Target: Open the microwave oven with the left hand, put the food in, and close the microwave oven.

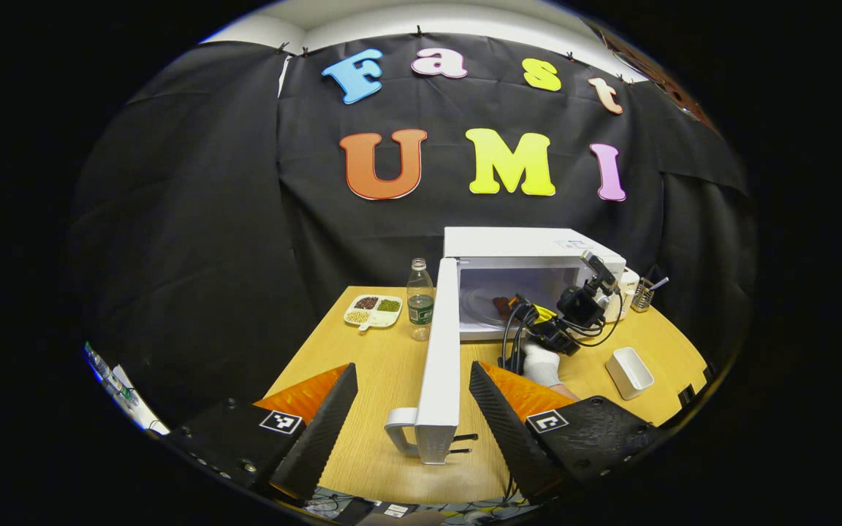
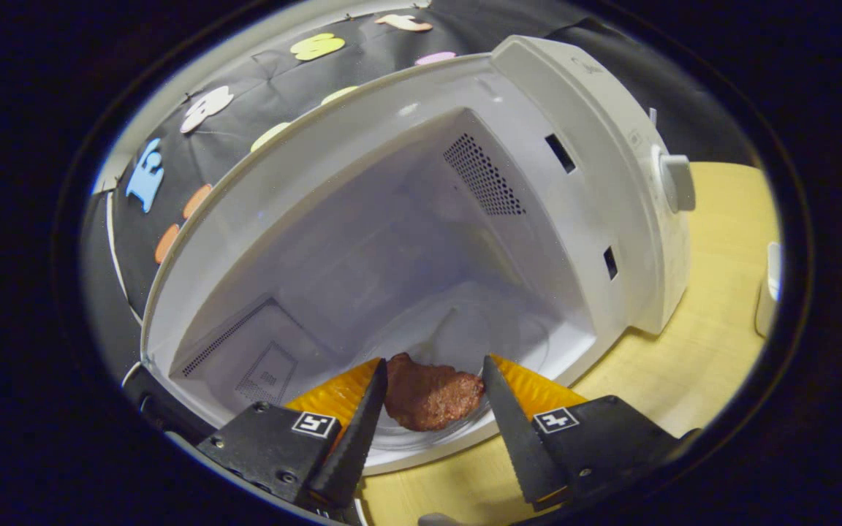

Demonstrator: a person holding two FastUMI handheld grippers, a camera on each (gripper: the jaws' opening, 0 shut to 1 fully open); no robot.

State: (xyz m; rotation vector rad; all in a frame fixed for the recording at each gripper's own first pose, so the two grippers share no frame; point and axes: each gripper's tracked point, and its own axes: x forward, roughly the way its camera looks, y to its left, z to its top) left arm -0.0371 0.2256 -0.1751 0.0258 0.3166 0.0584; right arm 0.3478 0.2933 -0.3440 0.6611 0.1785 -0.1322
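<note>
Both tools spread: right tool (image 2: 432, 383) around food (image 2: 430, 400) inside microwave (image 2: 611, 183).

Wooden table (image 1: 384, 365) | clear bottle (image 1: 420, 298), upright, near the back edge | divided snack tray (image 1: 372, 310), just left of the bottle | white rectangular container (image 1: 628, 372), right side | utensil holder (image 1: 644, 294), far right.

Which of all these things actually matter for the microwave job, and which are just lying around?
For the job: microwave oven, its open door, meat patty, left gripper, right gripper.

Lying about: water bottle, divided snack tray, white box, utensil holder.
</note>
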